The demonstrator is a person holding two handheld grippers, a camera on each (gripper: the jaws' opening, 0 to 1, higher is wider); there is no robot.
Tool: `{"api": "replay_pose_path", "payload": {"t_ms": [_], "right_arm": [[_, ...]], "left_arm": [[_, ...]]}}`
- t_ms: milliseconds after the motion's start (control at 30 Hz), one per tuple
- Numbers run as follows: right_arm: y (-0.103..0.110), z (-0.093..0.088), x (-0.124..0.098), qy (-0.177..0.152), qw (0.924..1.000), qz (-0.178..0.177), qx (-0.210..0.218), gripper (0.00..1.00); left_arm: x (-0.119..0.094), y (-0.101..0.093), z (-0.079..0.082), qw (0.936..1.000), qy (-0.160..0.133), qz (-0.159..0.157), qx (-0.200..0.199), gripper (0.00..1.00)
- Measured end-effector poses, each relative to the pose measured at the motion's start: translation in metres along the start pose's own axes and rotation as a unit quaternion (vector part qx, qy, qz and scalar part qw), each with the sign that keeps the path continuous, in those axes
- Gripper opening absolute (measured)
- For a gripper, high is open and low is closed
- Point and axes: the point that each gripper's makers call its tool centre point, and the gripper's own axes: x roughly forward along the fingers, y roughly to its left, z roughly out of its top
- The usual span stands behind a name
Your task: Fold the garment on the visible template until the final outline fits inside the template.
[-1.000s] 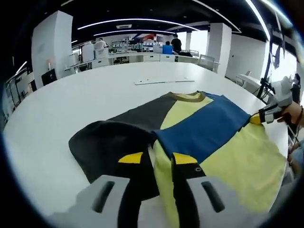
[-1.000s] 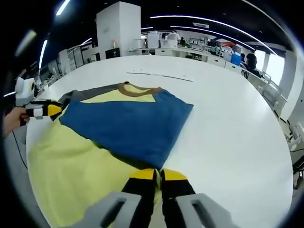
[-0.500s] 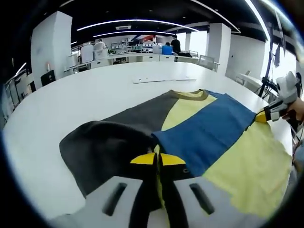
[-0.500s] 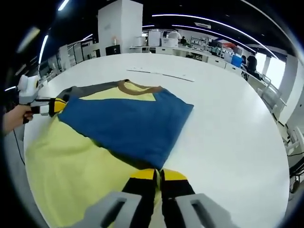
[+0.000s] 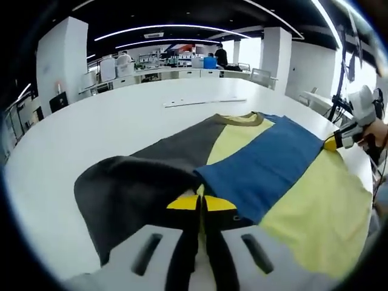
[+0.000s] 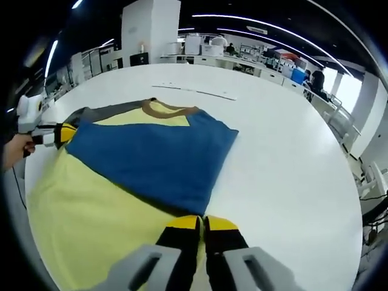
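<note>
On the round white table lies the garment, a shirt in yellow, blue and dark grey with a brown collar, a blue panel folded across the yellow body. Left gripper jaws pressed together, pinching the edge where yellow meets the dark grey part; the cloth under the jaws is hidden. Right gripper jaws also pressed together on the yellow hem near the blue fold, the pinched bit hidden too. Near hem of the shirt is cut off by the gripper bodies in both views. No template outline can be made out under the shirt. A thin flat white strip lies on the table beyond the collar, too small to tell what. Room is an open office: white pillar, desks, ceiling light strips, distant people blurred
</note>
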Motion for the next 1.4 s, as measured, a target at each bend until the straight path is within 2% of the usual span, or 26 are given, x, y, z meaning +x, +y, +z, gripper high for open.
{"api": "replay_pose_path", "payload": {"t_ms": [167,467,733,900,967,1033,1067,1133,1233,1400], "right_arm": [[-0.019,-0.003,0.000,0.010,0.9999,-0.003,-0.003,0.00],[-0.039,-0.007,-0.002,0.017,0.9998,-0.002,-0.008,0.00],[-0.045,-0.010,-0.005,0.020,0.9998,0.001,-0.004,0.00],[-0.043,-0.010,-0.005,0.021,0.9996,0.005,-0.017,0.00],[-0.044,-0.009,-0.006,0.015,0.9998,0.009,-0.006,0.01],[-0.048,-0.012,-0.008,0.014,0.9997,0.000,0.018,0.09],[-0.049,-0.013,-0.010,0.014,0.9998,0.001,0.015,0.13],[-0.050,-0.013,-0.013,0.006,0.9997,0.001,0.023,0.27],[-0.047,-0.015,-0.015,0.002,0.9991,0.014,0.039,0.50],[-0.046,-0.009,-0.025,-0.029,0.9961,0.034,0.076,0.68]], "left_arm": [[0.005,-0.020,0.004,0.9998,-0.001,-0.018,0.010,0.00],[0.013,-0.036,0.009,0.9994,-0.003,-0.032,0.011,0.00],[0.013,-0.045,0.009,0.9991,-0.001,-0.037,0.021,0.00],[0.012,-0.044,0.008,0.9991,-0.001,-0.034,0.025,0.00],[0.010,-0.042,0.008,0.9992,0.000,-0.033,0.022,0.02],[0.007,-0.039,0.009,0.9995,-0.003,-0.027,0.018,0.10],[0.005,-0.036,0.009,0.9996,-0.005,-0.024,0.016,0.15],[-0.001,-0.030,0.011,0.9997,-0.013,-0.017,0.012,0.24],[-0.010,-0.025,0.011,0.9997,-0.015,-0.013,0.011,0.32],[-0.026,-0.012,0.011,0.9996,-0.018,0.008,0.021,0.46]]}}
